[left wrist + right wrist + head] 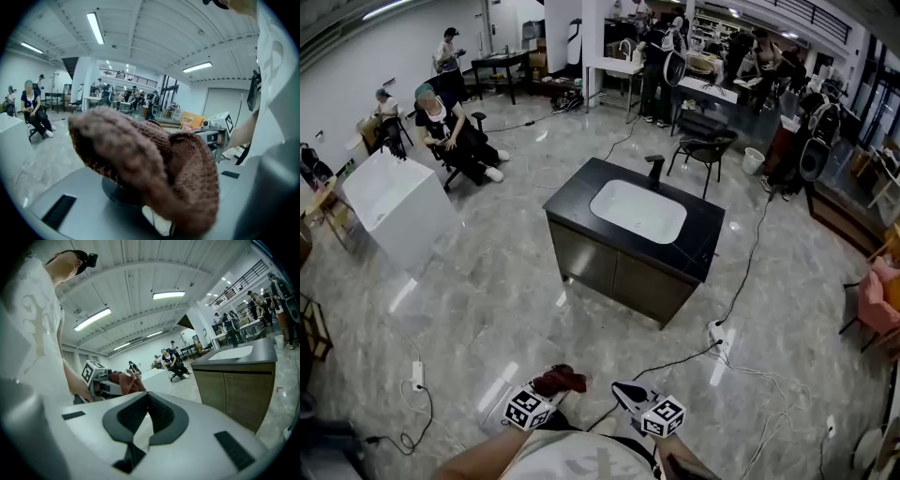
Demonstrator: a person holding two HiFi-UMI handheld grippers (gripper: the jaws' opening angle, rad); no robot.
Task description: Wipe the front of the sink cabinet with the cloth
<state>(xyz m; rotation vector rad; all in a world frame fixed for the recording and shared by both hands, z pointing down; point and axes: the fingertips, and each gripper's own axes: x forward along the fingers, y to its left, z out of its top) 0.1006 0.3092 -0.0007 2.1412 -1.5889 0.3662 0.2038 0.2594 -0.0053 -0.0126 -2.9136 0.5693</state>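
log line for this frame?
phase: pre-wipe | left gripper: shut on cloth | right gripper: shut, empty | sink cabinet: ahead, not reached

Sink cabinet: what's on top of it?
A black counter with a white basin sunk in it and a dark tap at its far edge. The inside of the cabinet is hidden behind shut doors.

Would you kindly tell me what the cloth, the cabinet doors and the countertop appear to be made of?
Cloth: reddish-brown knitted yarn, matte; ribbed loops show.
Cabinet doors: probably wood-look laminate, satin brown; flat panels with faint grain.
Countertop: black stone or composite, smooth with a slight sheen; I cannot tell which.
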